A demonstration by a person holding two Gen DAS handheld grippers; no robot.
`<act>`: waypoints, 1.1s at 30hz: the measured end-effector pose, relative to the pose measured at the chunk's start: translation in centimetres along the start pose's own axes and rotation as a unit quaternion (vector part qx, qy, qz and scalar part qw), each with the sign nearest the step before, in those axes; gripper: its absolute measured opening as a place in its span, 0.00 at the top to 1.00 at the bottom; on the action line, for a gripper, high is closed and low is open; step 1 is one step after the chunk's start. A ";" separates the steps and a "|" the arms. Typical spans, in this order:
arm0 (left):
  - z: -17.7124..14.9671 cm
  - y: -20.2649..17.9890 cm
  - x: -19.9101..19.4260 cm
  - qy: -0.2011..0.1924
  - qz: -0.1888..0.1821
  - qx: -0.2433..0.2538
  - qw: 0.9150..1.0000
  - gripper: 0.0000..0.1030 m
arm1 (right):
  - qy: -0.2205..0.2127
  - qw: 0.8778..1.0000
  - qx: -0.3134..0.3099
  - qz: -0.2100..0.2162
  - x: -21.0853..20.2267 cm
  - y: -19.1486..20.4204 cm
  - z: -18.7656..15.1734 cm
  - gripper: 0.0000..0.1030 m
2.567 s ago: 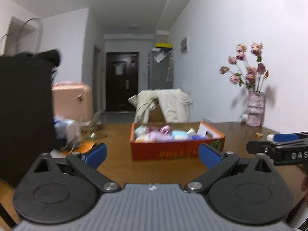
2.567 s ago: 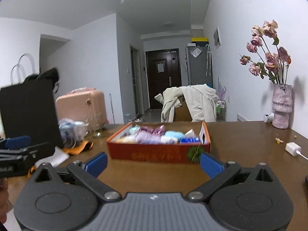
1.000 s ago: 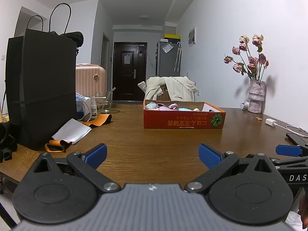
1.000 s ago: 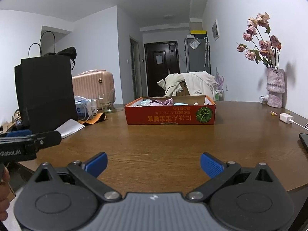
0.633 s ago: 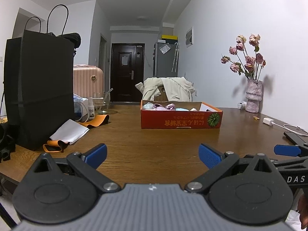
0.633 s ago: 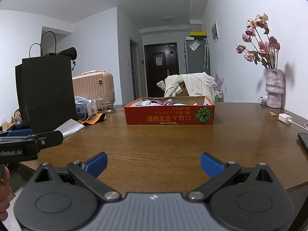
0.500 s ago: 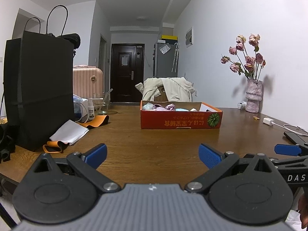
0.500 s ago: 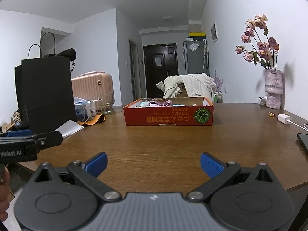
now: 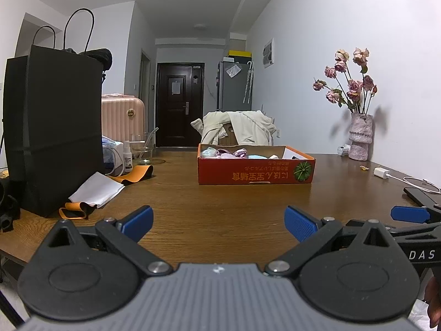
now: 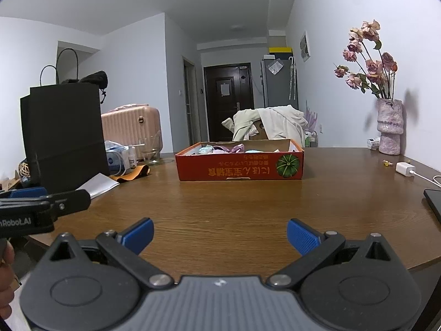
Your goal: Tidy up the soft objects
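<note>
A red cardboard box [image 9: 256, 171] stands in the middle of the brown table, also in the right wrist view [image 10: 239, 167]. It holds several soft pastel items [image 9: 234, 153], pink, purple and light blue, seen too in the right wrist view [image 10: 223, 149]. My left gripper [image 9: 219, 222] is open and empty, low over the near table edge, well short of the box. My right gripper [image 10: 220, 235] is open and empty, also near the front edge. Each gripper shows at the side of the other's view.
A tall black paper bag [image 9: 55, 138] stands at the left with white paper [image 9: 96, 190] and orange cloth [image 9: 135, 173] beside it. A vase of dried roses [image 10: 388, 129], a white charger [image 10: 405, 169] and a dark phone [image 10: 434, 201] are at the right. A pink suitcase [image 10: 129, 129] stands behind.
Both grippers have pulled back from the box toward the near table edge and dropped lower over the last few seconds. In the last half second they barely moved. Both stay open.
</note>
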State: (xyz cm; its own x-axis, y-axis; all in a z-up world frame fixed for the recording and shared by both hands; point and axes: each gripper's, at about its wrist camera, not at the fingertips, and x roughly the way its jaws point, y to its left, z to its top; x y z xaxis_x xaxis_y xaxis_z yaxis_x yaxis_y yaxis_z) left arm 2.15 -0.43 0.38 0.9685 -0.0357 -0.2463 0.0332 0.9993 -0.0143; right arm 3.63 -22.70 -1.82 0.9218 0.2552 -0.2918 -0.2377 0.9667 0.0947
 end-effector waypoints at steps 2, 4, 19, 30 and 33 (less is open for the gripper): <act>0.0 0.0 0.0 0.000 0.001 0.000 1.000 0.00 | 0.001 1.000 0.001 0.000 0.0 0.0 0.0 0.00; 0.0 -0.1 0.0 0.000 0.001 0.000 1.000 0.00 | 0.001 1.000 0.002 0.001 0.1 -0.1 -0.1 0.00; 0.0 -0.1 -0.3 -0.013 0.000 0.002 1.000 0.00 | -0.004 1.000 0.003 -0.002 -0.1 0.0 -0.3 0.00; 0.1 -0.3 -0.9 -0.030 -0.003 0.006 1.000 0.00 | -0.008 1.000 0.003 -0.002 -0.3 0.0 -0.2 0.00; 0.1 -0.4 -0.8 -0.031 -0.002 0.006 1.000 0.00 | -0.008 1.000 0.004 -0.002 -0.4 0.0 -0.2 0.00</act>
